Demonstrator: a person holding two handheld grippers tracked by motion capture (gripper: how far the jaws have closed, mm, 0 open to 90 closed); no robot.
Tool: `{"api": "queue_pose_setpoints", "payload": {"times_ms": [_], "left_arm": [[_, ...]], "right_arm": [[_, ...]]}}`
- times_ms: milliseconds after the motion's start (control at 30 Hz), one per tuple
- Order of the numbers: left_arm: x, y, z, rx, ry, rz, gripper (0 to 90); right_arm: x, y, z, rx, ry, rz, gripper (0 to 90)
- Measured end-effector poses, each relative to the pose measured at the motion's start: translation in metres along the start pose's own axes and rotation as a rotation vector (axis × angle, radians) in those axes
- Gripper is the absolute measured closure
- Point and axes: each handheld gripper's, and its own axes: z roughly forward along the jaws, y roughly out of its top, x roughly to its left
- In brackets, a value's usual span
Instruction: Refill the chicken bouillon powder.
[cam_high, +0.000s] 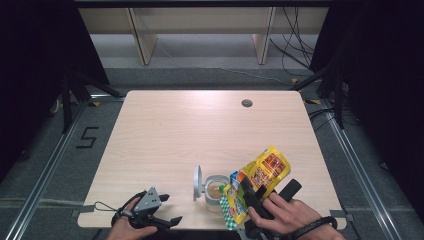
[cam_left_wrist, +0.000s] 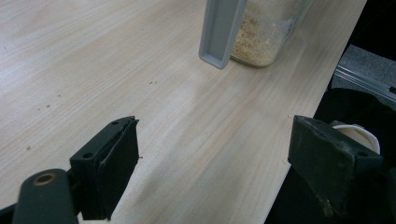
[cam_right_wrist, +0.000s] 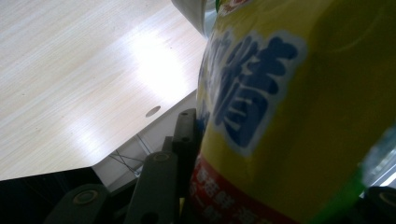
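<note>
The right tool is clamping the yellow bag, tilting it over the open jar at the counter's near edge; keeping its mouth centred is advisable, the left tool idling wide open.

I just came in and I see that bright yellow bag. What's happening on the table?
A person is working with a gripper in each hand. The right gripper has its fingers closed on a yellow bag, tipped over an open clear jar with its grey lid flipped up. The jar already has some tan, crumbly stuff in it. The left gripper rests open near the table's front edge, holding nothing.
</note>
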Motion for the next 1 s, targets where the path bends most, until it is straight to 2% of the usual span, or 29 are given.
{"api": "queue_pose_setpoints", "payload": {"times_ms": [67, 133, 267, 300, 367, 433, 467, 733, 1000], "left_arm": [[-0.0002, 0.0002, -0.0001, -0.011, -0.003, -0.009, 15.7], [0.0019, 0.0004, -0.0006, -0.001, 0.001, 0.016, 15.7], [0.0015, 0.0005, -0.0002, 0.012, 0.007, 0.012, 15.7], [0.0001, 0.0004, 0.0001, -0.001, -0.001, -0.004, 15.7], [0.0015, 0.0005, -0.0005, 0.011, 0.008, 0.013, 15.7], [0.0008, 0.0003, -0.0004, -0.002, 0.002, 0.002, 15.7], [0.0007, 0.0002, -0.0004, -0.001, 0.002, -0.001, 15.7], [0.0010, 0.0004, -0.0006, -0.002, 0.001, 0.007, 15.7], [0.0007, 0.0003, -0.0004, -0.003, 0.003, 0.002, 15.7]], "right_arm": [[0.0003, 0.0003, 0.0004, 0.001, -0.002, -0.007, 70.8], [0.0007, -0.0003, 0.0002, 0.000, 0.003, 0.002, 70.9], [0.0008, -0.0007, -0.0001, 0.000, 0.002, 0.004, 71.0], [0.0008, -0.0007, 0.0000, 0.000, -0.003, -0.004, 71.0], [0.0004, -0.0008, -0.0004, 0.001, -0.003, -0.006, 71.2], [0.0006, -0.0007, -0.0006, 0.002, -0.003, -0.006, 71.4], [0.0005, -0.0007, -0.0012, 0.001, 0.012, -0.003, 71.4], [-0.0002, 0.0001, -0.0004, -0.003, -0.007, -0.002, 71.6], [0.0005, -0.0020, -0.0010, 0.000, 0.005, 0.001, 72.3]]}}
